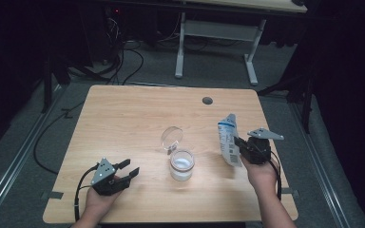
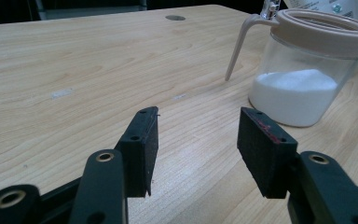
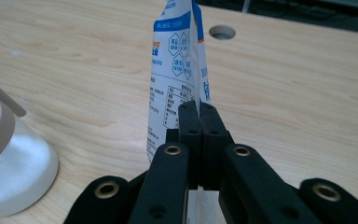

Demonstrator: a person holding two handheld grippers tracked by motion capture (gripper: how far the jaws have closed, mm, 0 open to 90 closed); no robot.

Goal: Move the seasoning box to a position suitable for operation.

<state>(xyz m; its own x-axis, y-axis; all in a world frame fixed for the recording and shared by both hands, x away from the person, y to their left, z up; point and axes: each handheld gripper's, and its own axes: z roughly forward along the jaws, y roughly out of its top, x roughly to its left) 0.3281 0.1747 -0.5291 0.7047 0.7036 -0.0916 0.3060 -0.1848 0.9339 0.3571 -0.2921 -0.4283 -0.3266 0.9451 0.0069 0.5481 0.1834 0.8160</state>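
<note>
- High view: nearest the front edge of the pale wooden table (image 1: 123, 114), toward its front left corner, the left gripper (image 1: 129, 170) rests in the person's left hand (image 1: 99, 199), jaws pointing right toward the middle of the table.
- In the left gripper view the left gripper (image 2: 198, 140) has its two black jaws standing wide apart with only bare wood between them; they hold nothing.
- Just beyond those jaws and to their right stands the clear round plastic jar with a beige rim (image 2: 303, 79), part filled with white powder; it is near the jaws but apart from them.
- In the high view that jar (image 1: 181, 165) sits around the middle of the table's front half, and its round clear lid (image 1: 172, 137) stands open, tilted up behind it.
- Toward the right edge, the right gripper (image 1: 237, 141) is carried by the person's right hand (image 1: 261, 173), with a grey three-cornered plate (image 1: 265, 134) on top.
- In the right gripper view the right gripper (image 3: 199, 114) has its jaws pressed together on the white and blue printed pouch (image 3: 175, 79), pinching it low down so that it rises upright above them.
- In the high view the pouch (image 1: 229, 138) is held off the table, right of the jar and apart from it.
- Farthest off, a round grey hole (image 1: 207, 100) lies near the table's back edge.
</note>
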